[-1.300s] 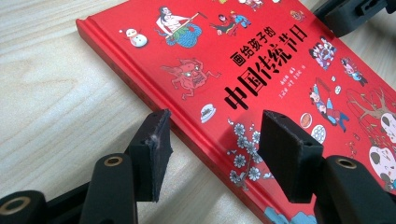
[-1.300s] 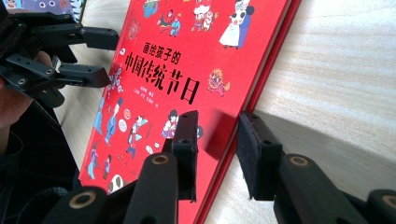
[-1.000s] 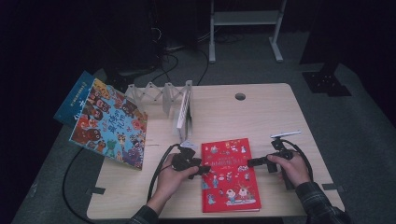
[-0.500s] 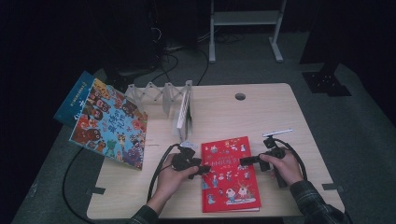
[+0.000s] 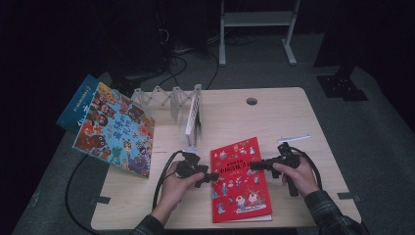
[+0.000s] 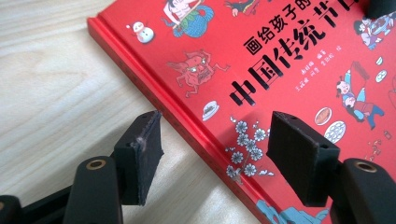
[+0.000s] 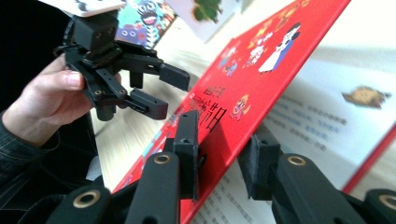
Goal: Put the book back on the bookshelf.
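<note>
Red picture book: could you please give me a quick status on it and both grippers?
Left gripper open, jaws astride the spine edge. Right gripper has its jaws around the lifted front cover; grip unconfirmed. Red picture book on the table, cover partly raised. Nothing in the way.

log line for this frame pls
left gripper: open, straddling spine edge of red book | right gripper: jaws either side of lifted front cover, grip unclear | book on table
</note>
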The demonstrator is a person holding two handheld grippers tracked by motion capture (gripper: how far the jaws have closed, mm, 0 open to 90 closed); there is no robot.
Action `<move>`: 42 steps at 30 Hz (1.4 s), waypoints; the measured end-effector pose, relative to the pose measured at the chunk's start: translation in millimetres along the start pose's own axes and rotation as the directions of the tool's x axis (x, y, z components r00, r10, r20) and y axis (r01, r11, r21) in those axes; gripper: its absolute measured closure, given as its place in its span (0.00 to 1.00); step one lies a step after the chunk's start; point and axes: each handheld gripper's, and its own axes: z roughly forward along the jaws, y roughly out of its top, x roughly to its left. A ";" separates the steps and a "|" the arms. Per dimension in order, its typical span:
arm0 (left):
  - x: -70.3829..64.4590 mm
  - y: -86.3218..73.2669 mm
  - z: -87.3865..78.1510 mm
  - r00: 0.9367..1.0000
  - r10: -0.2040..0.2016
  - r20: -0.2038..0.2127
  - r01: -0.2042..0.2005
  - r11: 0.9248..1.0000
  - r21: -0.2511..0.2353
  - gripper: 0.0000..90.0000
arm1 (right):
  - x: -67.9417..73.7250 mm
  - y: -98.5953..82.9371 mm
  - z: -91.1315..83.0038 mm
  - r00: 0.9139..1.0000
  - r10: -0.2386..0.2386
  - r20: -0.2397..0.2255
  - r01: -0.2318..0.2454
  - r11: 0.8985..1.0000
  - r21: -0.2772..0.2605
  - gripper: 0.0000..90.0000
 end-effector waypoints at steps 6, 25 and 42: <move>1.1 -1.4 -5.4 1.000 -0.007 0.015 0.007 1.000 -0.018 0.36 | 7.8 3.2 -1.6 0.999 -0.039 0.013 0.039 0.999 -0.018 0.79; -7.1 13.6 -14.1 0.991 0.007 0.133 0.019 0.981 -0.195 0.25 | 28.0 15.2 -31.9 0.997 -0.073 -0.024 0.067 0.981 -0.181 0.91; -15.1 10.9 11.9 0.975 0.013 0.221 0.014 0.993 -0.120 0.29 | 28.2 14.7 -35.1 0.995 -0.092 -0.032 0.084 0.978 -0.192 0.92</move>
